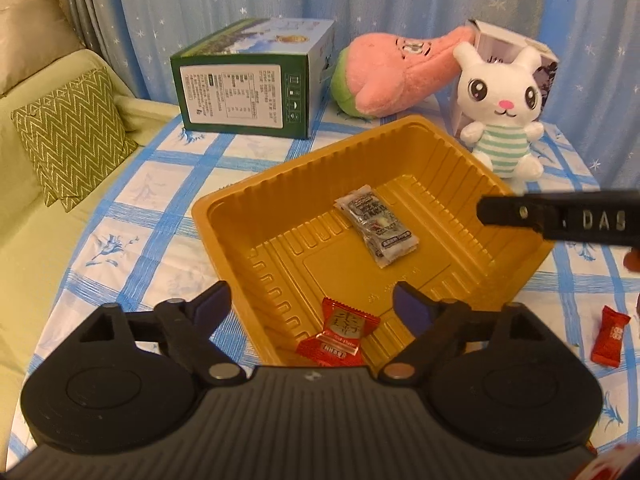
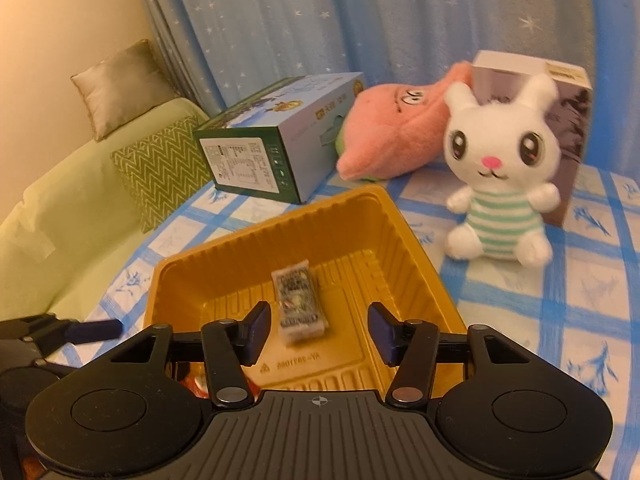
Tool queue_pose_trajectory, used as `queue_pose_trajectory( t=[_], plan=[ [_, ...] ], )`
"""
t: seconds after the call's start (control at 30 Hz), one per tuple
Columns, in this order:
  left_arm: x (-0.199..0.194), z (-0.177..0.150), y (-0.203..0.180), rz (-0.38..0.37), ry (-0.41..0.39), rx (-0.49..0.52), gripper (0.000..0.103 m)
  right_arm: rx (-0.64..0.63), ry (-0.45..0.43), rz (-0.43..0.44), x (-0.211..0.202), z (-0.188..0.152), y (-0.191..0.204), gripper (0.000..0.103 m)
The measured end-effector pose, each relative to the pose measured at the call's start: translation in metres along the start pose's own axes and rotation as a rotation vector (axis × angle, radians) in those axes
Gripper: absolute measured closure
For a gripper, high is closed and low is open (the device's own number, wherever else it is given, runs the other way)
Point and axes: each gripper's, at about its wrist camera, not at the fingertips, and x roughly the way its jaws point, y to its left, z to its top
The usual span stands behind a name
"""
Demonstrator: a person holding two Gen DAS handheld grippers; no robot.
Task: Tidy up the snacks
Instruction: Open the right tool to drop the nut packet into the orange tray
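Red candy [image 1: 338, 334] lies in the gold tray [image 1: 224, 216] between the gaping left gripper [image 1: 312, 300]; right gripper [image 2: 318, 330] parted above a grey packet [image 2: 300, 300].

Checked tablecloth [image 1: 168, 184] bears tray [image 1: 224, 208], box [image 1: 244, 92].

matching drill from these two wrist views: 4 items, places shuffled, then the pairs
Items:
1. grey snack packet
2. red candy
3. second red candy
4. white bunny plush

Places:
A. on the tablecloth, right of the gold tray
B. near end of the tray, between the open left tongs
C. middle of the tray floor
D. seated beyond the tray's far right corner

Pairs: 1-C, 2-B, 3-A, 4-D
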Motion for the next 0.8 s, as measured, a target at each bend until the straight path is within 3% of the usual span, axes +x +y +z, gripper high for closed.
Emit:
queue_pose_trajectory(
  t=[0.33,0.8],
  plan=[
    [-0.048,-0.022,-0.008,0.017,-0.042,-0.026,0.011,0.043,-0.02,-0.026,-0.055,-0.036,-0.01,0.041],
    [-0.108,-0.091,-0.058,-0.011,-0.044,-0.019,0.012,0.04,0.001,-0.034,-0.137,-0.104,-0.036,0.04]
  ],
)
